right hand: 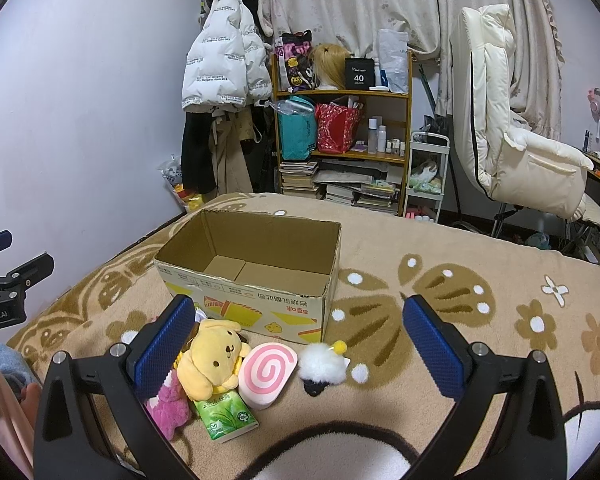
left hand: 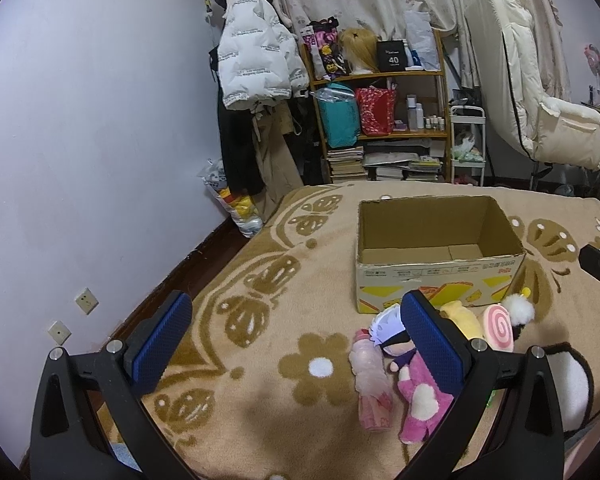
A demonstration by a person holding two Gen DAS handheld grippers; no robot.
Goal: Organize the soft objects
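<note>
An open, empty cardboard box (left hand: pixel 440 256) (right hand: pixel 252 276) stands on the beige flower-patterned blanket (left hand: pixel 260 320) (right hand: pixel 460 320). In front of it lie soft toys: a yellow dog plush (right hand: pixel 212 356) (left hand: pixel 460 316), a pink swirl cushion (right hand: pixel 266 372) (left hand: pixel 498 326), a white fluffy ball toy (right hand: pixel 324 364) (left hand: pixel 518 308), a pink plush (left hand: pixel 418 396) (right hand: pixel 168 404), a small doll with white hair (left hand: pixel 388 332), a pink bottle-shaped item (left hand: pixel 370 380), and a green tissue pack (right hand: pixel 224 416). My left gripper (left hand: pixel 296 336) is open and empty, left of the toys. My right gripper (right hand: pixel 300 340) is open above the toys.
A wooden shelf (right hand: pixel 340 132) with bags and books, a hanging white jacket (right hand: pixel 220 64), a white trolley (right hand: pixel 426 172) and a cream reclining chair (right hand: pixel 512 140) stand beyond the bed. The wall is to the left. The other gripper shows at the left edge (right hand: pixel 8 280).
</note>
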